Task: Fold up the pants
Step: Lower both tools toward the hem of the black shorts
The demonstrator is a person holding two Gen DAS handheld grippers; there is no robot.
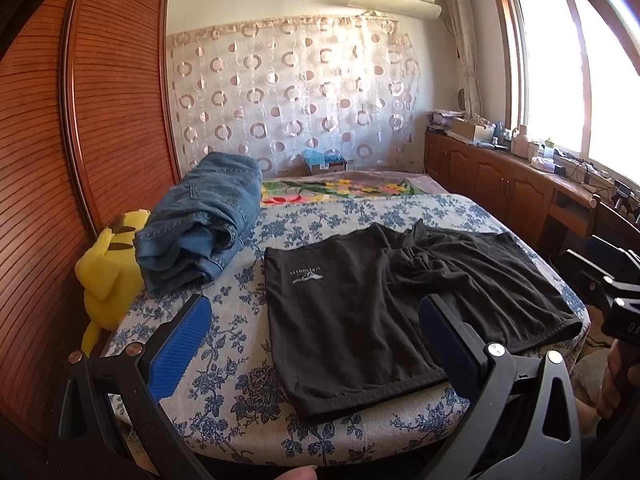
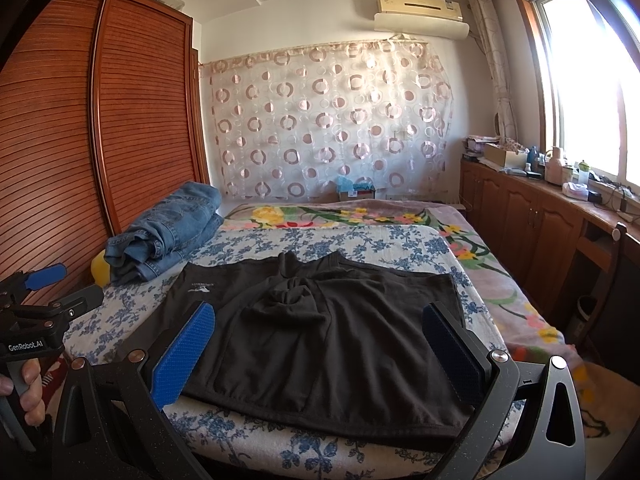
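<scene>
Black pants are spread flat along the near edge of the bed, crotch bunched up in the middle. Both grippers are held wide apart above that edge with nothing clamped: left gripper over the pants' left side, right gripper over the middle. Folded jeans are stacked toward the far left edge, beside a yellow plush toy.

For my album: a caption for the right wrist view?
Open right gripper above black pants spread on the bed, jeans folded beside.
</scene>
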